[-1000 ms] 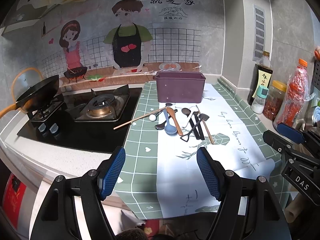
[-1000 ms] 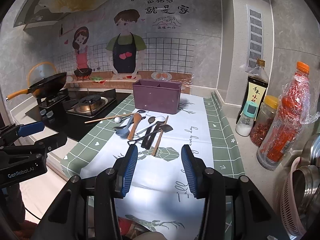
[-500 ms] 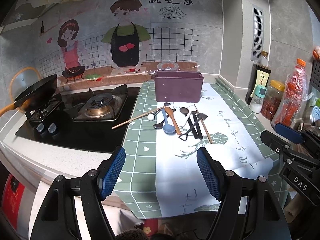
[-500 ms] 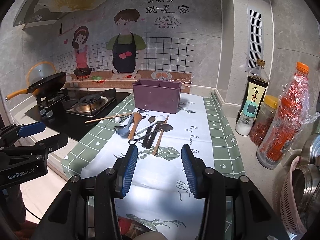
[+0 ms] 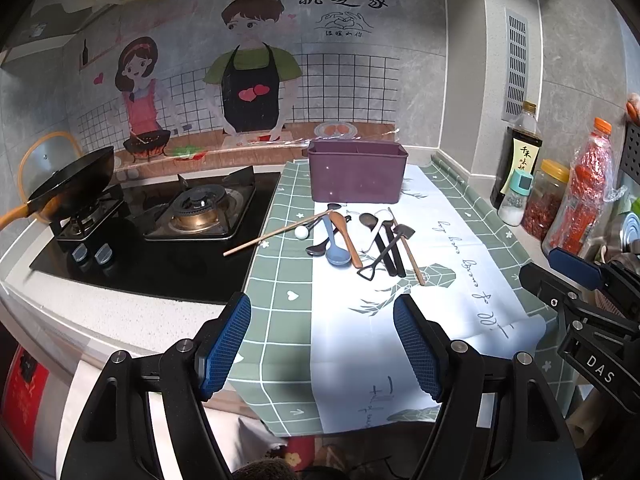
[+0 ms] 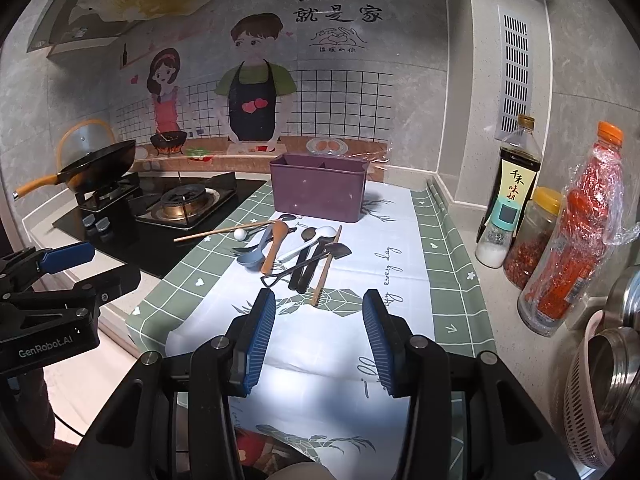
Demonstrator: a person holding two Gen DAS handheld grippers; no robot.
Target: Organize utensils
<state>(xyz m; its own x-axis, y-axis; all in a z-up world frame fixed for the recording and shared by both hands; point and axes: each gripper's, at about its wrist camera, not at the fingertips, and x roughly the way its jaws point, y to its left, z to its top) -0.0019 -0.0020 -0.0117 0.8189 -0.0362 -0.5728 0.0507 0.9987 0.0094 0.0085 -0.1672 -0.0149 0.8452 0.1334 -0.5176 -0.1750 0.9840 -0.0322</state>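
The spoons and sticks [image 5: 356, 240] lie in a messy pile on the mat [image 5: 460, 280], just in front of the purple box [image 5: 357, 178]. They look light, thin and hard, and some may be slippery. It seems best to grab one by the middle of its handle. They cross over each other, so pulling one may drag another. The blue spoon [image 6: 252, 254] sits on top and looks easy to take. The left gripper [image 5: 322, 344] is wide open and holds nothing. The right gripper [image 6: 319, 342] is open and holds nothing too. Bottles [image 6: 516, 176] and jars stand well off to the right. The stove [image 5: 200, 216] is on the left.
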